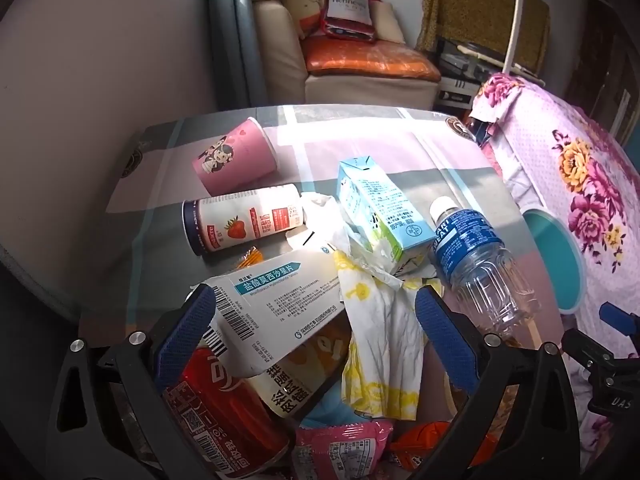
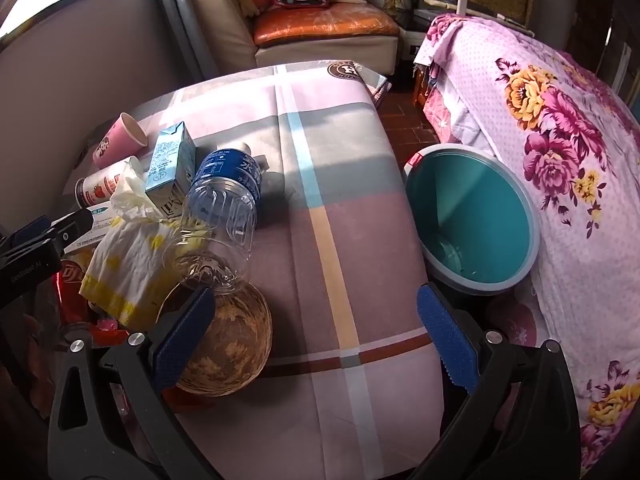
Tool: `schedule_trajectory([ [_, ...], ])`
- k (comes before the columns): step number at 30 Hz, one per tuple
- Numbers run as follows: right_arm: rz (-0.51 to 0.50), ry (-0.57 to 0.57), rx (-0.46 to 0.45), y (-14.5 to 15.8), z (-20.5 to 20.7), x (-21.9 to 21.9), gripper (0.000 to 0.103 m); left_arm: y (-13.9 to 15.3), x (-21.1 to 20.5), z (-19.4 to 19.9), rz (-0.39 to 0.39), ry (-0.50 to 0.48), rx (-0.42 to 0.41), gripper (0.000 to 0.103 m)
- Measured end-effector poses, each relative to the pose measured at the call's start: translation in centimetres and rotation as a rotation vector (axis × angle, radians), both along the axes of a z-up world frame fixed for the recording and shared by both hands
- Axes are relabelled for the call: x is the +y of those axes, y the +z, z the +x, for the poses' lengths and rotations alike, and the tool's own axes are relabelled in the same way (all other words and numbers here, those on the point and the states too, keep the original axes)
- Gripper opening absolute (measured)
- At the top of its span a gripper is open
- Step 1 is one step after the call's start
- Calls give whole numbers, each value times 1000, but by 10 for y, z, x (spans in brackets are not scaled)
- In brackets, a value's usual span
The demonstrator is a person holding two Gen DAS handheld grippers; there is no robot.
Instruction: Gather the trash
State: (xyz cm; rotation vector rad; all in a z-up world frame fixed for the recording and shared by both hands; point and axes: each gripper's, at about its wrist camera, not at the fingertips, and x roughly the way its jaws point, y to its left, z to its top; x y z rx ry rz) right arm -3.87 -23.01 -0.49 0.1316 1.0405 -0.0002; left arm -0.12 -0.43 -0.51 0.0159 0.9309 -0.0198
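Two grippers hang over a table (image 2: 328,216) that is covered with a checked cloth in pink, grey, pale blue and yellow bands. Sunlight falls in a bright patch across the far part of the cloth. The trash lies in a heap on the left part of the table: a pink paper cup (image 1: 236,156) on its side, a white strawberry bottle (image 1: 244,224) lying beside it, a light blue milk carton (image 1: 380,216), a clear water bottle (image 1: 476,264) with a blue label, a white medicine box (image 1: 280,300), a crumpled white and yellow tissue (image 1: 384,340), a red can (image 1: 216,404), and a pink wrapper (image 1: 340,452) at the near edge. A brown woven bowl (image 2: 236,344) stands near the front, touching the base of the water bottle.

The left gripper (image 1: 316,336) has its blue pads wide apart, tilted down above the medicine box and the tissue; I cannot tell if the pads touch them. The right gripper (image 2: 316,336) is also spread wide, over bare cloth, with nothing between its fingers.

To the right of the table, on a red tiled floor, stands a teal bin (image 2: 472,220) with a grey rim, its mouth open. Just beside the bin is a bed with a pink flowered cover (image 2: 560,140). Behind the table there is a cream sofa (image 2: 320,40) with an orange cushion, and a grey wall on the left.
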Motion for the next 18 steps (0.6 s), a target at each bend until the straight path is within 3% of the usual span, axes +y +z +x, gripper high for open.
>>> schedule_trajectory([
  [18,-3,-8,0,3,2,-1,97,0,5,0,-7,15,14,100],
])
